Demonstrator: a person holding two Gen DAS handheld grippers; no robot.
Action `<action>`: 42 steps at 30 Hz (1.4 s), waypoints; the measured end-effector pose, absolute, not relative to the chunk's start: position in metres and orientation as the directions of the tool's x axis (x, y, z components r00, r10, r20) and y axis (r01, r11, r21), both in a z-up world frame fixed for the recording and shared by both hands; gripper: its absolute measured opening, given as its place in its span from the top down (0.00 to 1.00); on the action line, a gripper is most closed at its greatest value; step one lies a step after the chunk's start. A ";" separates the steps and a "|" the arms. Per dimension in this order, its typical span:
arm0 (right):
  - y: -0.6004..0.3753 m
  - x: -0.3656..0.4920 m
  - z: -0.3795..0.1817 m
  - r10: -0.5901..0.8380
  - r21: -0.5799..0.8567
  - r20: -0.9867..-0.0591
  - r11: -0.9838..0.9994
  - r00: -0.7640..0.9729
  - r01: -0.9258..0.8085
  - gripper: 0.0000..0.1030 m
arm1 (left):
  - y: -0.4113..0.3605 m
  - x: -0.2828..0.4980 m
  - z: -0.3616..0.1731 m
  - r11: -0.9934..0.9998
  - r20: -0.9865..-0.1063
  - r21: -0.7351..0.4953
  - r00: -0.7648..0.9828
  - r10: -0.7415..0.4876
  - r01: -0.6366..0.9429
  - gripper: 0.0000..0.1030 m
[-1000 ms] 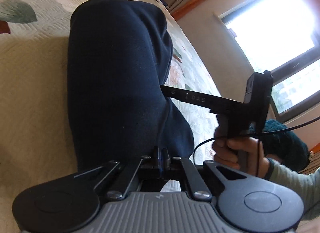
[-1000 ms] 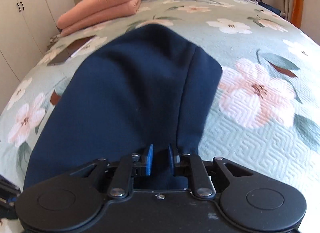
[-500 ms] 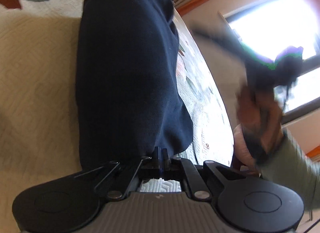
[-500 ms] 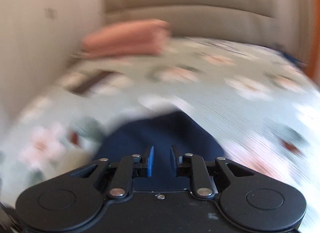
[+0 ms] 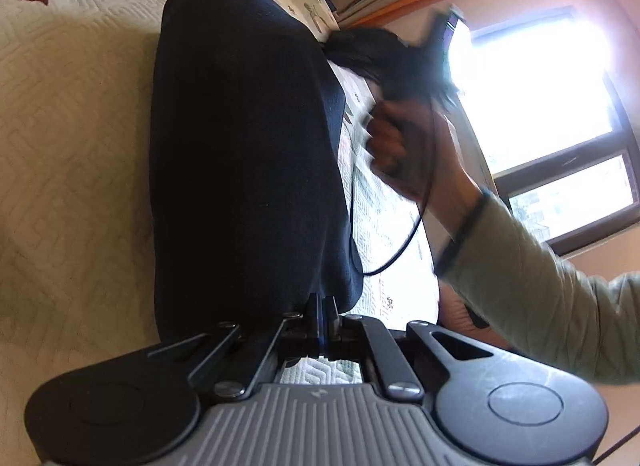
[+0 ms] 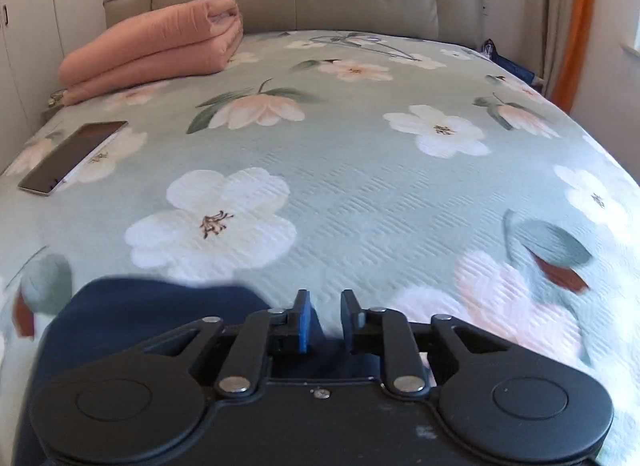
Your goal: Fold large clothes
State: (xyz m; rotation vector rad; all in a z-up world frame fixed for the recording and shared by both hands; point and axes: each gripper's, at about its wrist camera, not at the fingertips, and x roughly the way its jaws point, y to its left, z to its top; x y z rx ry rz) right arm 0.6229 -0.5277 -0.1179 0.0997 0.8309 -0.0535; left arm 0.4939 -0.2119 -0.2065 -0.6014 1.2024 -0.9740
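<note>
On bedspread: left gripper clamps navy garment; right gripper parted.

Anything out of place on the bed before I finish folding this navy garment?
A dark tablet-like device lies flat on the bedspread, ahead of the navy garment near the folded pink blanket. It could get in the way. The left gripper is shut on the garment; the right gripper is open.

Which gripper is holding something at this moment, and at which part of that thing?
The left gripper is shut on the near edge of the dark navy fabric garment. The right gripper is open and holds nothing.
</note>
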 end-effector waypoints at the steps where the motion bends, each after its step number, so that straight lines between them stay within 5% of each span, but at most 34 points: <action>1: -0.532 0.603 -0.106 0.048 0.133 -0.720 0.989 0.693 0.070 0.77 | -0.211 0.495 -0.205 0.483 -0.489 -0.825 0.056 -0.870 0.294 0.97; 5: -0.513 0.534 -0.092 0.151 0.225 -0.737 0.974 0.659 0.029 0.77 | -0.212 0.488 -0.193 0.500 -0.513 -0.799 0.056 -0.857 0.335 0.92; 13: -0.498 0.399 -0.147 0.076 0.128 -0.967 0.970 0.243 0.205 0.77 | -0.194 0.462 -0.129 0.554 -0.554 -0.755 0.111 -0.825 0.349 0.86; 20: -0.484 0.356 -0.025 0.023 0.110 -0.911 0.976 0.412 0.189 0.74 | -0.196 0.429 -0.018 0.662 -0.632 -0.568 0.256 -0.731 0.489 0.84; 24: -0.465 0.361 0.048 -0.007 0.094 -0.858 0.981 0.513 0.171 0.51 | -0.216 0.409 0.046 0.775 -0.689 -0.362 0.411 -0.597 0.518 0.81; 28: -0.443 0.365 0.099 -0.063 0.040 -0.839 0.983 0.541 0.177 0.28 | -0.225 0.411 0.103 0.872 -0.720 -0.204 0.536 -0.441 0.444 0.63; 32: -0.432 0.371 0.128 -0.095 0.003 -0.857 0.982 0.506 0.191 0.25 | -0.231 0.408 0.142 0.942 -0.740 -0.078 0.614 -0.275 0.327 0.22; 42: -0.424 0.379 0.157 -0.083 0.015 -0.880 0.979 0.467 0.203 0.25 | -0.256 0.387 0.175 0.968 -0.791 0.032 0.598 -0.128 0.250 0.22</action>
